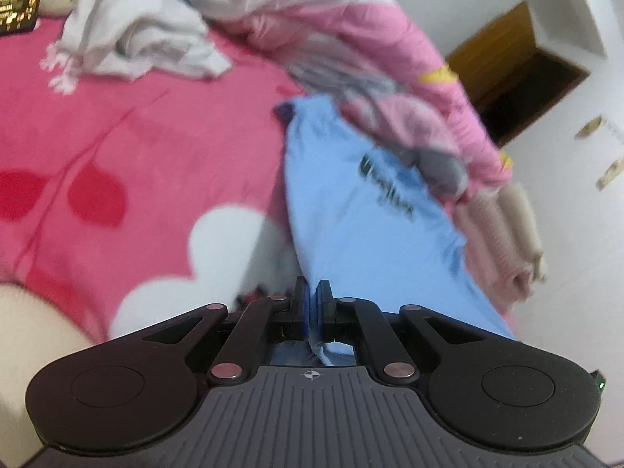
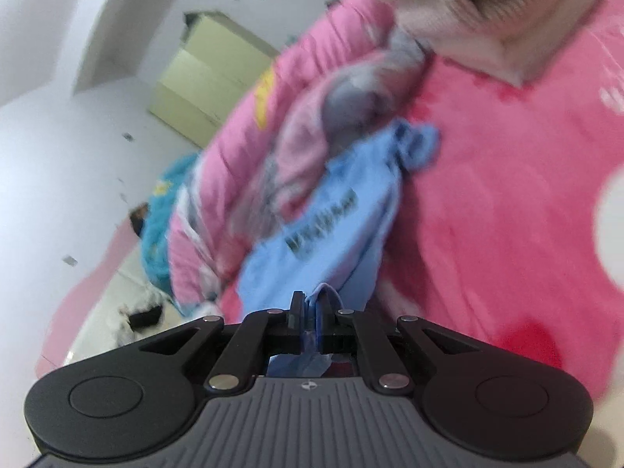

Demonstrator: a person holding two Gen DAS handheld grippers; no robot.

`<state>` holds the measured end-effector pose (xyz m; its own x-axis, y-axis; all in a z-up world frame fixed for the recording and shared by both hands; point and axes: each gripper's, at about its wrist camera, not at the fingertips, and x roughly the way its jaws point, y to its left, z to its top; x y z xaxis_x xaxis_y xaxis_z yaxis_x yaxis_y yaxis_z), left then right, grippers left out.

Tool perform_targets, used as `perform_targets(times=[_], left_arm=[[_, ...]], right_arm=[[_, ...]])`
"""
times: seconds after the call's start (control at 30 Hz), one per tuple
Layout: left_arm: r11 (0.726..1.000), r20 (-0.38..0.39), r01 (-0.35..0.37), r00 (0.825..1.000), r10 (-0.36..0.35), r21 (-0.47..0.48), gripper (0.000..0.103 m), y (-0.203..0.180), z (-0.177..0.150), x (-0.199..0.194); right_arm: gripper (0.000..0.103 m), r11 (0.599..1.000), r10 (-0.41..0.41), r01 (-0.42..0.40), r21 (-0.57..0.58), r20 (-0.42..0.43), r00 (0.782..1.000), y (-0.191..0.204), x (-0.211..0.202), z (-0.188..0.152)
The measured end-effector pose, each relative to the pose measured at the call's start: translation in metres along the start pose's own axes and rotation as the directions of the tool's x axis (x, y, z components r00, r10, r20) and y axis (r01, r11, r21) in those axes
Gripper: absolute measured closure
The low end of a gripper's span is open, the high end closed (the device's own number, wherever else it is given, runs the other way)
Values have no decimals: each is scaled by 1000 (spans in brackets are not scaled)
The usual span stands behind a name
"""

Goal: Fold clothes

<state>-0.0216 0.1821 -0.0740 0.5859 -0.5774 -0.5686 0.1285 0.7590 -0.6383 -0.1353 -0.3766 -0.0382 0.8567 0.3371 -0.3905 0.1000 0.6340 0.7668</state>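
I am holding the light blue T-shirt point(image 1: 351, 202) in both grippers at once. My left gripper point(image 1: 312, 292) is pinching an edge of the blue cloth, its jaws nearly together with only the fabric between the pads, and a fold of the same cloth is showing behind the fingers. My right gripper point(image 2: 310, 306) is doing the same, its jaws narrowed onto a bunched hem of the T-shirt point(image 2: 331, 226), with cloth trailing back through the gap.

The T-shirt is lying across the pink blanket point(image 1: 117, 148) that is covering the bed, stretching away from both grippers toward the bed's far side, where its upper part is touching the rumpled pink quilt point(image 1: 370, 50). Dark lettering is showing on the shirt's front, too blurred for me to read. In the right wrist view the shirt's far end is ending in a crumpled knot of blue just beside the quilt point(image 2: 312, 117).

A crumpled white garment point(image 1: 136, 39) is sitting well apart from the shirt, near the blanket's far left corner in the left wrist view. A folded cream and pale pink knit point(image 1: 503, 234) is resting at the bed's right edge, just past the shirt. A turquoise cloth point(image 2: 163, 226) is peeking from under the quilt in the right wrist view
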Motion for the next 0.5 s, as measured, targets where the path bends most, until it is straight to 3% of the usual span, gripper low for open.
perform_targets(times=[0.13,0.2,0.27,0.3,0.33,0.37,0.4,0.5], left_arm=[[999,-91,-33,995,35,28,99,5,-11,15],[999,-90,-37,995,40,39,97,7,-11,14],[999,-64,-22,998,25,50,93,8,-6,7],[998,-43,-3,999,5,58,85,8,-4,2],[998,-22,8,1000,-7,62,69,8,-1,-1],[998,-2,18,1000,-18,66,61,9,3,-5],[997,17,21,1000,-22,70,52,9,6,-6],[997,27,33,999,-35,71,50,8,26,6]], right_arm=[[97,992,-125,124,-8,-54,991,-19,6,-20],[94,987,-162,162,-5,-71,984,-23,7,-21],[82,984,-180,180,-1,-66,982,-24,3,-18],[78,982,-187,187,-3,-48,981,-24,0,-15],[68,981,-193,193,-9,-22,981,-23,-4,-12],[59,980,-198,198,-16,4,980,-22,-8,-9],[58,980,-200,200,-20,30,979,-21,-12,-6],[58,982,-184,186,-17,70,980,-22,-11,8]])
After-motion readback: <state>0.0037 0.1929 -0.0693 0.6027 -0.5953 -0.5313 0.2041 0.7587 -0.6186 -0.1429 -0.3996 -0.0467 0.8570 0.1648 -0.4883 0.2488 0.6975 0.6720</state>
